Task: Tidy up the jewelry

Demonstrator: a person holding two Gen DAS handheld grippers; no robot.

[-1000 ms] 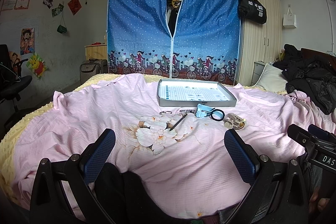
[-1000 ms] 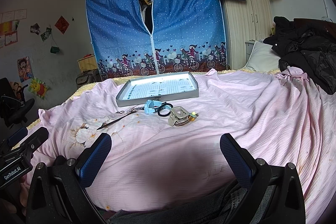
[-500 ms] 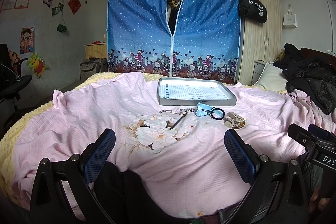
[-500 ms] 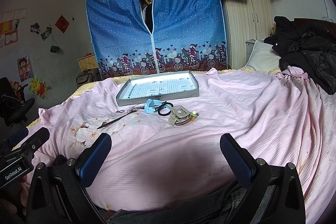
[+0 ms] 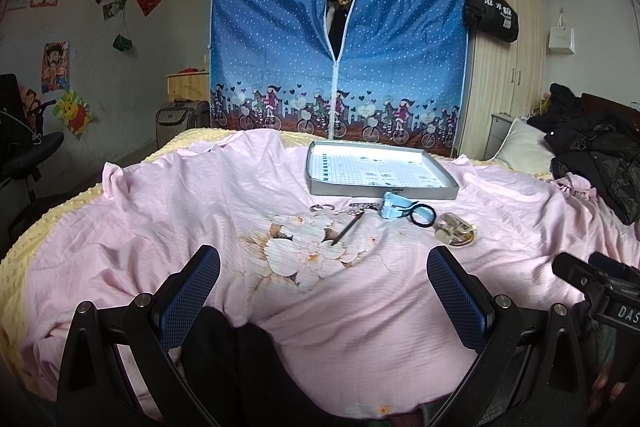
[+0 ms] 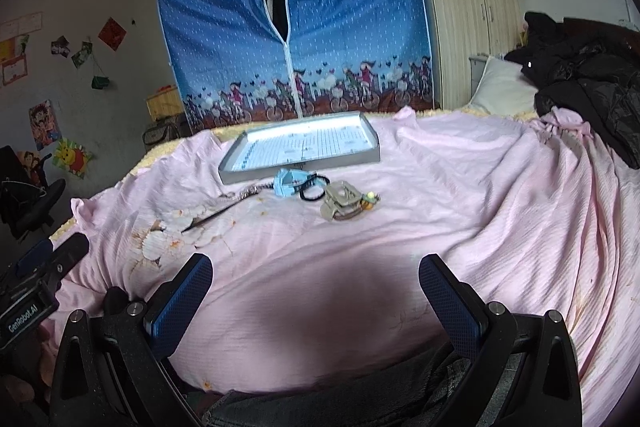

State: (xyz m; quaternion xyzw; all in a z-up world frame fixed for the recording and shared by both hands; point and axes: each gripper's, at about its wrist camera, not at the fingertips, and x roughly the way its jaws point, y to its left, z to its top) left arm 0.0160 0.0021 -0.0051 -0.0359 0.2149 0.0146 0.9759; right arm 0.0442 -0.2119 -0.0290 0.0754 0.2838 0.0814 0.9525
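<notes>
— Where's the jewelry?

— In a row on the bed (image 5: 168, 211), just in front of the tray (image 5: 380, 189) and ahead of both tools. The tray looks bare.

— Which tool is nearer?

— The right tool (image 6: 316, 281), I'd judge: the clip (image 6: 342, 202) lies straight ahead of it, with the blue band (image 6: 288, 183) and black ring (image 6: 312, 193) just beyond. The left tool (image 5: 324, 275) faces the pin (image 5: 347, 227).

— How does the pin lie?

— Slanting, its long axis running from near-left to far-right.

— The jaws?

— Both tools are spread wide, holding nothing.
</notes>
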